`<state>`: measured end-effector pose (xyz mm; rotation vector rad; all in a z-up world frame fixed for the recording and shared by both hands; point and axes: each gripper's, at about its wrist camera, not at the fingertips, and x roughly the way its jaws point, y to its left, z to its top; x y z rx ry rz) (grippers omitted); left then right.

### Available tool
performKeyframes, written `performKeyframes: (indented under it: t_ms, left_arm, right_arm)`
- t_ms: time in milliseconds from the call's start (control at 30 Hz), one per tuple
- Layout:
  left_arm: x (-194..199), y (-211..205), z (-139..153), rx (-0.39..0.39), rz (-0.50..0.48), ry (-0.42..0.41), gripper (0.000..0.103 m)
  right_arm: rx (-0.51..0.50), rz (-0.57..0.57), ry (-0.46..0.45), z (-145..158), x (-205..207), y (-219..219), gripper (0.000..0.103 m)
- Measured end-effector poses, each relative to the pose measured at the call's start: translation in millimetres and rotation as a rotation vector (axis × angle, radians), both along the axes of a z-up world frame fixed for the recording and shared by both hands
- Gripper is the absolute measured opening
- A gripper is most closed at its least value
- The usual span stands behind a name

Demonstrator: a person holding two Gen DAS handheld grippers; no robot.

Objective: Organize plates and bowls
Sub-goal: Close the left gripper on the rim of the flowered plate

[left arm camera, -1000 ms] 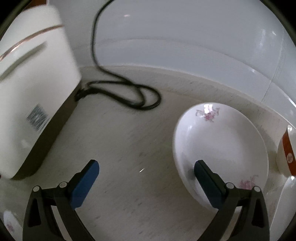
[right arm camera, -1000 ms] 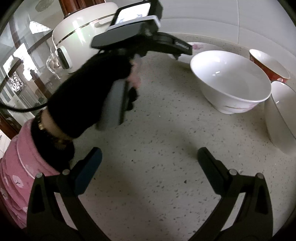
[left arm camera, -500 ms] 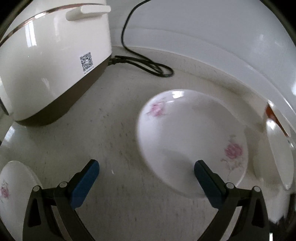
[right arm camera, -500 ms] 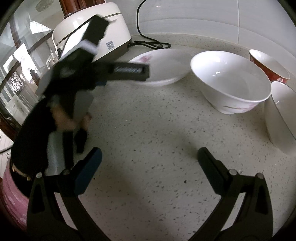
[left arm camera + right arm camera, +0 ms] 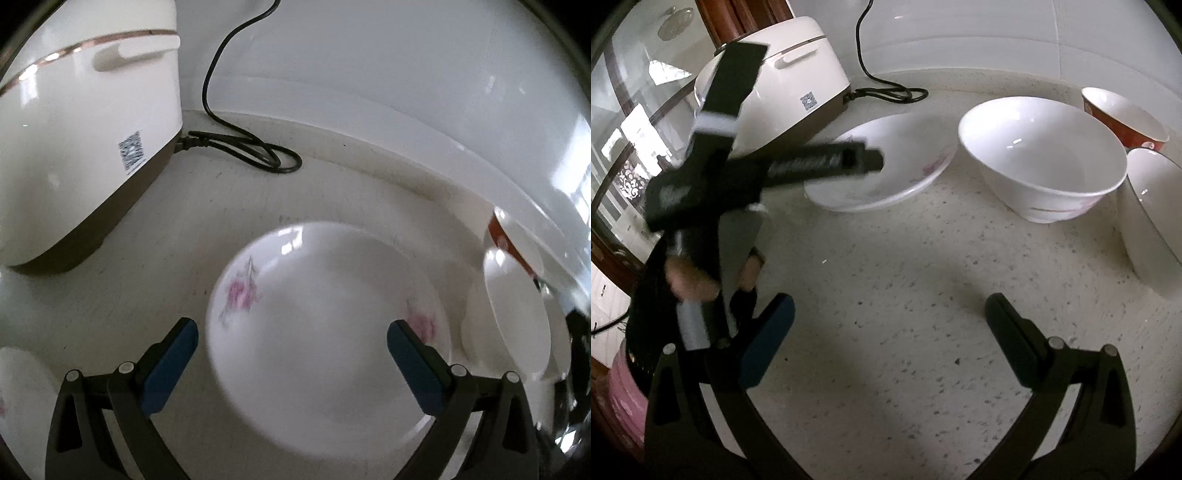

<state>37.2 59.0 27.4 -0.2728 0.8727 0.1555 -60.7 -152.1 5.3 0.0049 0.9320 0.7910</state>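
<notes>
1. Writing: the rice cooker (image 5: pixel 85 122) carries a square code label (image 5: pixel 132 151) on its side, too blurred to read; the same label (image 5: pixel 808 100) shows in the right wrist view. White lettering runs along the body of the left gripper (image 5: pixel 827 162) as the right camera sees it, smeared by motion and unreadable. The red bowl (image 5: pixel 1123 118) bears a small white mark I cannot make out.

2. Tool state: the left gripper (image 5: pixel 291 354) is spread wide and grasps nothing. The flowered plate (image 5: pixel 328 332) lies on the counter straight ahead of it, filling the gap between the two blue pads (image 5: pixel 171 365). The right gripper (image 5: pixel 890 332) is likewise released, with only bare speckled counter (image 5: pixel 886 280) between its fingers.

3. Change: half a second ago the plate sat ahead and toward the right finger; now it is centred between both fingers and looks larger. A second ago only its left part showed by the right finger. The right gripper's view of the bowls is unchanged.

4. One view only: the right camera shows the large white bowl (image 5: pixel 1041 155) ahead and right, another white bowl (image 5: pixel 1156 210) at far right, and the hand (image 5: pixel 690 280) on the left tool. The left camera alone shows a second flowered dish (image 5: pixel 18 402) beside its left finger and the cord (image 5: pixel 251 147) looped far ahead.
</notes>
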Motion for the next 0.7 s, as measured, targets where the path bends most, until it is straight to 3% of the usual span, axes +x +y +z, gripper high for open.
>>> performKeyframes:
  t_ms: [100, 167, 233, 333, 433, 533, 700]
  left_arm:
    - [14.0, 11.7, -4.7, -0.036, 0.022, -0.013, 0.103]
    - [19.3, 17.5, -9.5, -0.068, 0.010, -0.023, 0.092]
    - [18.8, 15.2, -10.2, -0.034, -0.016, -0.030, 0.073]
    - [13.1, 13.0, -9.8, -0.018, -0.039, -0.031, 0.058]
    - [-1.3, 6.7, -8.4, 0.000, -0.052, -0.024, 0.048]
    - [-18.2, -6.6, -8.5, 0.031, -0.086, -0.021, 0.047]
    - [-47.5, -20.5, -7.2, 0.053, -0.118, -0.034, 0.047]
  right_arm:
    - [0.004, -0.002, 0.001, 0.1, 0.0, -0.2, 0.103]
    - [0.008, -0.005, 0.003, 0.3, 0.8, -0.3, 0.103]
    - [0.014, -0.016, 0.007, 0.4, 2.1, -1.5, 0.103]
    - [0.030, -0.044, 0.017, 0.5, 5.3, -5.7, 0.102]
    - [0.052, -0.076, 0.026, 0.3, 8.7, -11.7, 0.094]
    - [0.064, -0.096, 0.033, 0.1, 11.4, -15.4, 0.078]
    - [0.062, -0.104, 0.031, -0.1, 11.1, -14.8, 0.071]
